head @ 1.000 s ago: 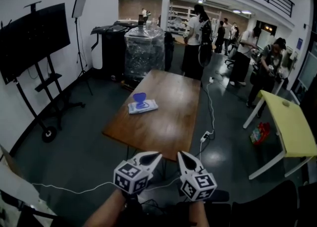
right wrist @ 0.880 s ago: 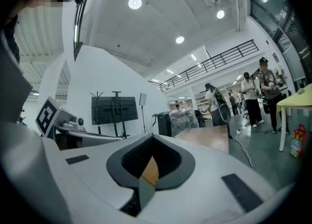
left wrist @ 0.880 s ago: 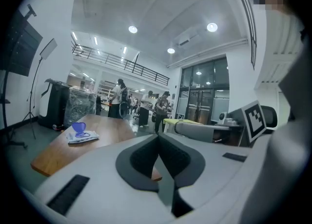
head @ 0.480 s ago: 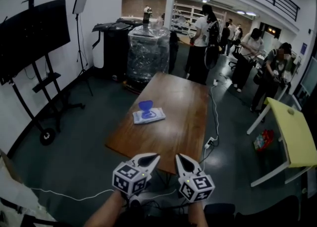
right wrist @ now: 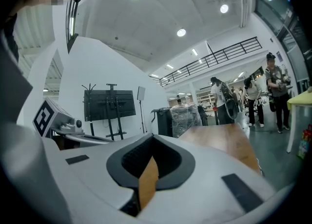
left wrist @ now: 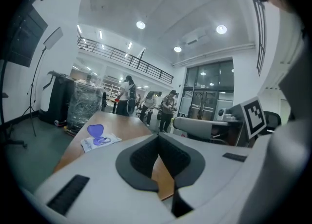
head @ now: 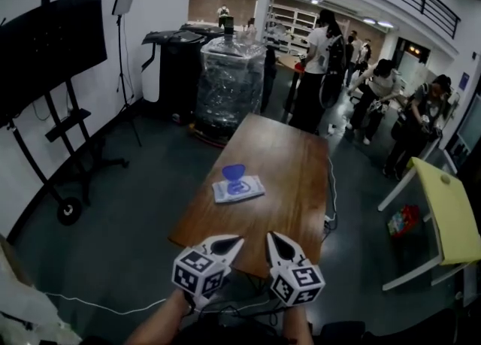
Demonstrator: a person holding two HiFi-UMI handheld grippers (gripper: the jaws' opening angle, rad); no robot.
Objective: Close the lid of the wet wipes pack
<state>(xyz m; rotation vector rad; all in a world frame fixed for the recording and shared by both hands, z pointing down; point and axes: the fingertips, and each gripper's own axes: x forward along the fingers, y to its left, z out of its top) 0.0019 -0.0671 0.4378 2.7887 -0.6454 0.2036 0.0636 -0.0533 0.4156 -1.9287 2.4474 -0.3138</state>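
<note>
Left fingers (head: 224, 245) and right fingers (head: 279, 246) are each pressed together, nothing between them, side by side by the near edge of the brown surface (head: 293, 163). The wet wipes pack (head: 239, 189) lies flat mid-surface, well ahead of both and closer to the left pair's line. Its blue lid (head: 234, 173) stands open.

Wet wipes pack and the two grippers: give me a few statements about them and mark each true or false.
The wet wipes pack has its blue lid standing open. True.
The pack lies on the yellow table. False: it lies on the brown table.
The left gripper is shut with nothing in it. True.
The right gripper touches the pack. False: it is well short of the pack, near the table's near edge.
</note>
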